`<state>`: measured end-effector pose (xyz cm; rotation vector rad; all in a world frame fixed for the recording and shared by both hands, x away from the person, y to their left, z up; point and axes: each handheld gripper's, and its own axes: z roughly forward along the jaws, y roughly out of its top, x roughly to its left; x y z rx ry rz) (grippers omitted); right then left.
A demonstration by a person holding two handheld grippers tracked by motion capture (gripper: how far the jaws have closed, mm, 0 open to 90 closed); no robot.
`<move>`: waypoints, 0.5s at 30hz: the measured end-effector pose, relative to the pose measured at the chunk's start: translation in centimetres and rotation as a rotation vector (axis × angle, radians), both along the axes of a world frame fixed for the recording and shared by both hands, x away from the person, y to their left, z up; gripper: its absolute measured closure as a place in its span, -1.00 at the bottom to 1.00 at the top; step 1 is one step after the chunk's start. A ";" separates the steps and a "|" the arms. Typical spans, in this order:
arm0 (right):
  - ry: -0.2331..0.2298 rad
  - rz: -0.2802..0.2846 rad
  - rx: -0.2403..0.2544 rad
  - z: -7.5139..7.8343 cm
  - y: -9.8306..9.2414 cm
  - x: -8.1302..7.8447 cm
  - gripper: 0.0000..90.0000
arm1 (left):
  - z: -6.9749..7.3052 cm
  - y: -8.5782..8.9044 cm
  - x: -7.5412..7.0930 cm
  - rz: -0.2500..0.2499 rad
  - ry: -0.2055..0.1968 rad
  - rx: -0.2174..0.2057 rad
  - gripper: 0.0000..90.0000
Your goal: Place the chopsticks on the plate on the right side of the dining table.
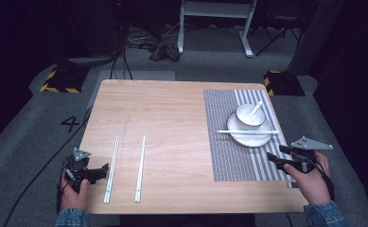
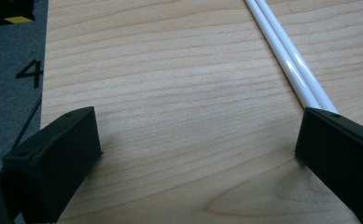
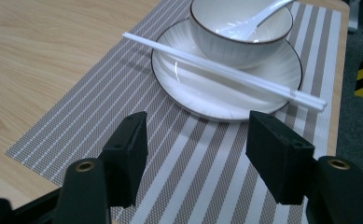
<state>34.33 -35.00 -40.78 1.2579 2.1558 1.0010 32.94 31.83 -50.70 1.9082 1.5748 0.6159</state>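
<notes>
The right gripper [image 3: 195, 149] is held over the striped placemat [image 3: 202, 186], jaws apart with nothing between them. Just beyond, a pair of white chopsticks [image 3: 226, 70] is laid across the plate [image 3: 193, 88], touching the bowl [image 3: 240, 37]. The left gripper [image 2: 198, 154] is held wide open beside another chopstick pair [image 2: 286, 56].

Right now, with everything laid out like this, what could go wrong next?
The chopsticks lie loose across the plate, leaning against the bowl. A nudge from the open right claw just in front could roll them off, or jolt the spoon resting in the bowl.

On the left, one pad of the open left claw sits right at the end of a white chopstick pair on bare wood. It may push them apart instead of gripping them.
</notes>
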 end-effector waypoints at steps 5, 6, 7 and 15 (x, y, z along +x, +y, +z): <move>0.023 -0.033 -0.004 -1.5 -1.0 -0.5 -0.15 | 0.0 0.0 0.0 0.001 0.000 0.000 -1.00; 0.025 -0.040 -0.017 -1.8 -1.1 -0.6 -0.16 | 0.0 0.0 0.0 0.001 0.000 0.000 -1.00; 0.024 -0.042 -0.034 -2.1 -1.2 -0.8 -0.16 | 0.0 0.0 0.0 0.000 0.001 0.001 -1.00; 0.014 -0.067 -0.022 -4.6 -2.0 -1.5 -0.29 | 0.0 0.0 0.0 0.001 0.000 0.000 -1.00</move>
